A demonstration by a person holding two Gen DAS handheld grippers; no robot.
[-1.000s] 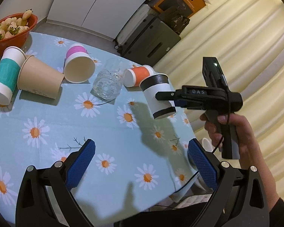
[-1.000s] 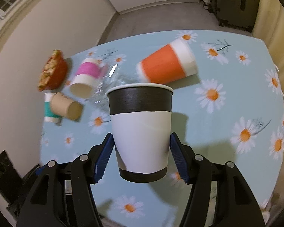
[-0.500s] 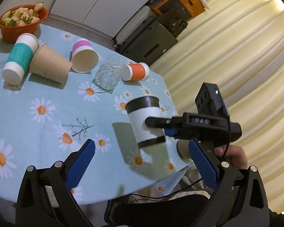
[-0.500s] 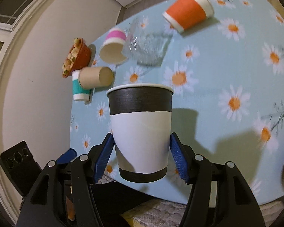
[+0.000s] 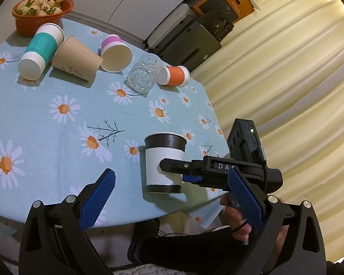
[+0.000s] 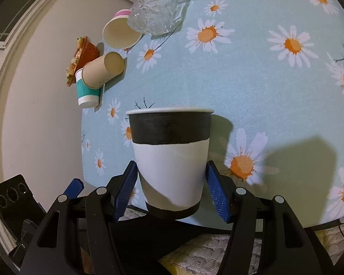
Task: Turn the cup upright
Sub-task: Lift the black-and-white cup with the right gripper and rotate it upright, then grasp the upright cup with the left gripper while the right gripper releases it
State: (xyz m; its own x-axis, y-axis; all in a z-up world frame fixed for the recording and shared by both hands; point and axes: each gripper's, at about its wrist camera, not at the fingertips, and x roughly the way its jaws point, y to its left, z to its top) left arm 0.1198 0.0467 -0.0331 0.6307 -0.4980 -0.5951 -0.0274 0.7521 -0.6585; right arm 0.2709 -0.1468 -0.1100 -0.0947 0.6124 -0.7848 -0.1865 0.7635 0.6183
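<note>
A black-and-white paper cup (image 5: 164, 162) stands upright, mouth up, near the table's front edge. It also shows in the right wrist view (image 6: 170, 160). My right gripper (image 6: 172, 191) is around its lower half, both blue pads at its sides; it shows from the side in the left wrist view (image 5: 183, 171). Whether the pads still press the cup is hard to tell. My left gripper (image 5: 169, 202) is open and empty, just in front of the cup above the table edge.
On the daisy tablecloth (image 5: 57, 119) at the back lie a teal cup (image 5: 40, 51), a tan cup (image 5: 76, 57), a pink cup (image 5: 115, 53), a glass tumbler (image 5: 141, 76) and an orange cup (image 5: 174, 76). An orange bowl of strawberries (image 5: 42, 12) stands far left.
My right gripper has carried the cup down and toward the front edge, where its base now looks to rest on the cloth. My left gripper has drawn back toward the front edge.
</note>
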